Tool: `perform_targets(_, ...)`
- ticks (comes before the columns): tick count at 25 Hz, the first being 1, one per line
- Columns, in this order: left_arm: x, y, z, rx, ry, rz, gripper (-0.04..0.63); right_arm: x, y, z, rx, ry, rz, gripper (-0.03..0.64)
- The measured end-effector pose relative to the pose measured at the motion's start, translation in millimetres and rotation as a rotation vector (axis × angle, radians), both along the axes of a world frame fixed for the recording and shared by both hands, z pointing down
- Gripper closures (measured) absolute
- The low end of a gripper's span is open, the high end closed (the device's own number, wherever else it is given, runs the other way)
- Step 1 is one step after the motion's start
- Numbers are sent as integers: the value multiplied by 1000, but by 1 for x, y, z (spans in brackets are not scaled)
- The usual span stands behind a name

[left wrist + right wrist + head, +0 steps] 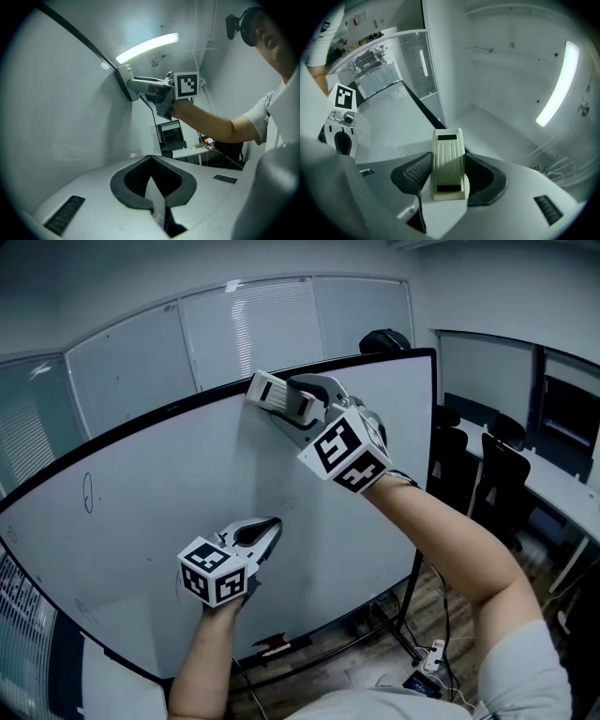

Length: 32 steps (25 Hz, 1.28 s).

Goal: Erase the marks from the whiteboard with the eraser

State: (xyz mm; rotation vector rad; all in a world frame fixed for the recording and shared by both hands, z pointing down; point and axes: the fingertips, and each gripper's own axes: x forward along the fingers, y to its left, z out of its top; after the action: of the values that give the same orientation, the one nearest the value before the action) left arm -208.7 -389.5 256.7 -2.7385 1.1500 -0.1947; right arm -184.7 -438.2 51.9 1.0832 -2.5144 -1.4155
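**Eraser (449, 164) at the top edge of the whiteboard (187, 484), clamped in the right gripper (281, 401)**

1. Surface and room. I see a large white board in a black frame, standing upright on a stand. A small oval pen mark (87, 491) sits near its left end. Behind the board are pale panels with blinds. To the right are dark office chairs (497, 474) at a desk. Below is a wood-look floor with a power strip (433, 653).

2. Position. The right gripper is closed on the eraser's sides, with one dark pad on each flank. The eraser lies against the board just under the upper frame. The left gripper (270, 527) hangs lower, near the board's middle. Its jaws are pressed together and hold nothing.

3. Appearance. The eraser is a cream block with a ribbed back and a dark rectangle at each end.
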Motion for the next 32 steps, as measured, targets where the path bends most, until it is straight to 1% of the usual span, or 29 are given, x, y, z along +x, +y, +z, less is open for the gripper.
perform_targets(4, -7, 0, 4, -4, 2, -6, 589, -32, 17, 27, 5, 51, -57, 385)
perform_targets(8, -15, -1, 12, -15, 14, -26, 589, -63, 36, 61, -7, 125, -122, 385)
perform_targets(11, -11, -2, 14, -23, 18, -30, 589, -74, 46, 83, -19, 169, -160, 385)
perform_targets(14, -14, -4, 20, -32, 21, -28, 589, -87, 51, 100, -10, 204, -173, 385)
perform_targets(17, -14, -6, 25, -41, 22, -28, 589, -87, 50, 100, -13, 204, -181, 385)
perform_targets(21, -10, -9, 24, -39, 17, -20, 589, -76, 40, 86, -22, 184, -169, 385)
perform_targets(23, -9, -11, 25, -39, 11, -16, 589, -64, 31, 73, -24, 157, -151, 385)
perform_targets(26, -1, -14, 22, -41, 2, -10, 589, -32, 14, 48, -26, 96, -111, 385)
perform_targets(29, 8, -16, 11, -23, -10, 9, 589, 4, -5, 20, -21, 31, -63, 385)
perform_targets(32, 12, -18, 5, -10, -21, 18, 589, 41, -25, 0, -40, -42, -22, 385)
